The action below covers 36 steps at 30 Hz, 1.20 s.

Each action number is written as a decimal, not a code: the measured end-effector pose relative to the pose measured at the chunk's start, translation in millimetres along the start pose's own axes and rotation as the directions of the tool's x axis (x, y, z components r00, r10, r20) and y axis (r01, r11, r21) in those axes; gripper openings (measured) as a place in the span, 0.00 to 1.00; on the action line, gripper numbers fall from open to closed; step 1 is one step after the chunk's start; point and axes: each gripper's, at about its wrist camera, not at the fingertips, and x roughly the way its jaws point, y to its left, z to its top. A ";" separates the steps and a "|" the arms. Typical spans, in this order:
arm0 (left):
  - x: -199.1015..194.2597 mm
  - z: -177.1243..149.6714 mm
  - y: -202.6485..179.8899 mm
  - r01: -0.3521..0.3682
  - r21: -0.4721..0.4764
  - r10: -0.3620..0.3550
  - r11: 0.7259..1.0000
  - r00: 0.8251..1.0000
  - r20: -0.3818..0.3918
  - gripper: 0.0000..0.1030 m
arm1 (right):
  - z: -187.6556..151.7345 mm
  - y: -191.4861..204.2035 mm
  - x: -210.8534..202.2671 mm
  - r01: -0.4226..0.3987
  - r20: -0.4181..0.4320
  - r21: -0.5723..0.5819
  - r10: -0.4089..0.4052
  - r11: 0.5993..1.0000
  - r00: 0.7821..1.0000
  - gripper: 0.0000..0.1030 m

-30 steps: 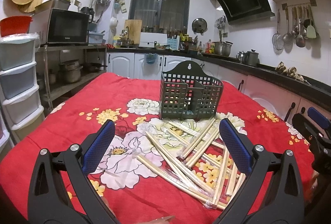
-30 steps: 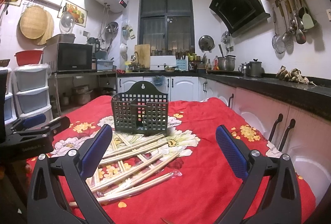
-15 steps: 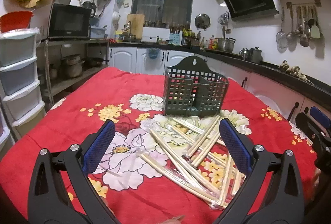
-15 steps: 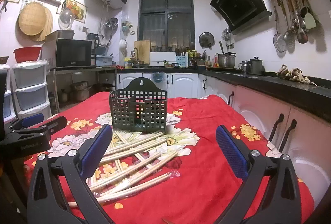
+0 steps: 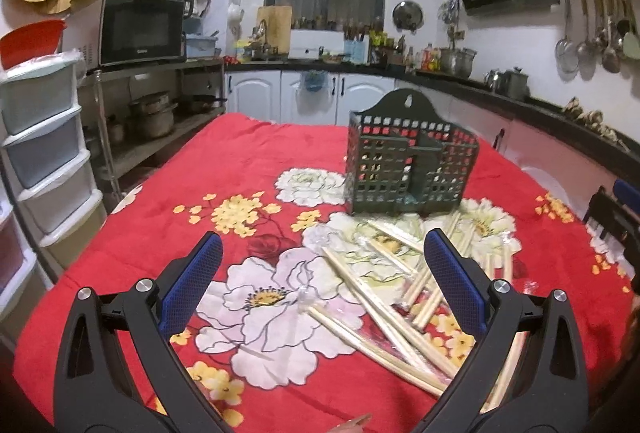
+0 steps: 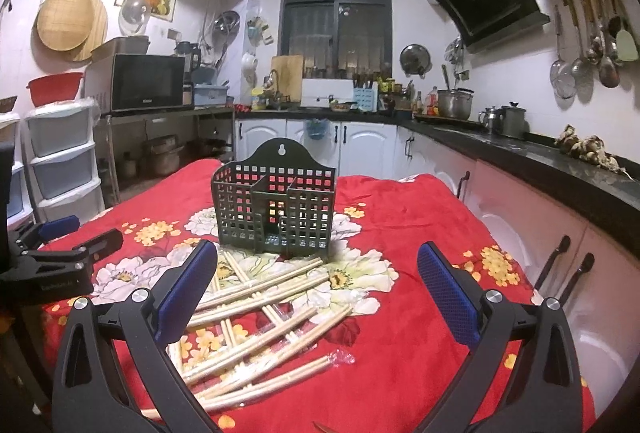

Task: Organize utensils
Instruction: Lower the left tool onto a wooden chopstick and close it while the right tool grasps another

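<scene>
A dark green slotted utensil holder point(image 5: 412, 163) stands upright on the red flowered tablecloth point(image 5: 248, 169); it also shows in the right wrist view point(image 6: 276, 207). Several pairs of plastic-wrapped wooden chopsticks point(image 5: 384, 297) lie scattered in front of it, also seen in the right wrist view point(image 6: 264, 309). My left gripper point(image 5: 322, 273) is open and empty, above the cloth left of the pile. My right gripper point(image 6: 316, 281) is open and empty above the pile. The left gripper also shows in the right wrist view point(image 6: 60, 257).
White plastic drawers point(image 5: 44, 137) and a shelf with a microwave point(image 5: 140, 29) stand left of the table. Kitchen counters point(image 6: 520, 161) run along the back and right. The tablecloth point(image 6: 420, 217) is bare at the right.
The left gripper has swung left and tilted, so the holder and chopsticks now sit further right in its view. The right gripper has risen slightly. Both stay open.
</scene>
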 end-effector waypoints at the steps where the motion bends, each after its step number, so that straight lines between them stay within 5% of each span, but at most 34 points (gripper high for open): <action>1: 2.5 0.3 1.4 0.001 -0.003 -0.001 1.000 1.000 -0.009 0.90 | 1.8 0.1 3.4 -0.005 -0.007 -0.003 0.005 1.000 1.000 0.94; 5: 13.0 2.3 6.5 -0.003 -0.008 0.003 1.000 0.998 -0.059 0.90 | 7.6 -1.1 17.3 -0.028 -0.039 0.005 0.028 1.000 0.999 0.94; 10: 17.3 4.8 15.7 0.081 -0.048 -0.084 0.996 0.994 -0.074 0.90 | 13.2 -7.8 45.9 -0.042 -0.139 0.053 0.049 0.998 0.989 0.94; 13: 25.0 3.9 19.5 0.058 -0.047 -0.063 0.997 0.991 -0.118 0.90 | 13.7 -12.3 61.4 -0.035 -0.194 0.061 0.046 0.998 0.980 0.94; 22: 54.1 -9.7 26.4 0.144 -0.090 -0.163 0.986 0.947 -0.276 0.87 | -1.0 -31.2 97.1 0.000 -0.345 0.078 0.027 0.997 0.938 0.94; 28: 80.6 -18.8 30.9 0.174 -0.159 -0.221 0.972 0.906 -0.361 0.60 | -16.1 -47.3 111.8 -0.025 -0.428 0.134 0.080 0.991 0.900 0.93; 33: 99.0 -28.7 38.7 0.196 -0.244 -0.284 0.950 0.867 -0.409 0.41 | -28.3 -54.0 124.8 -0.045 -0.495 0.152 0.116 0.987 0.861 0.80; 36: 103.1 -30.4 43.3 0.197 -0.263 -0.293 0.945 0.866 -0.405 0.33 | -34.0 -57.3 135.4 -0.059 -0.527 0.190 0.153 0.980 0.836 0.73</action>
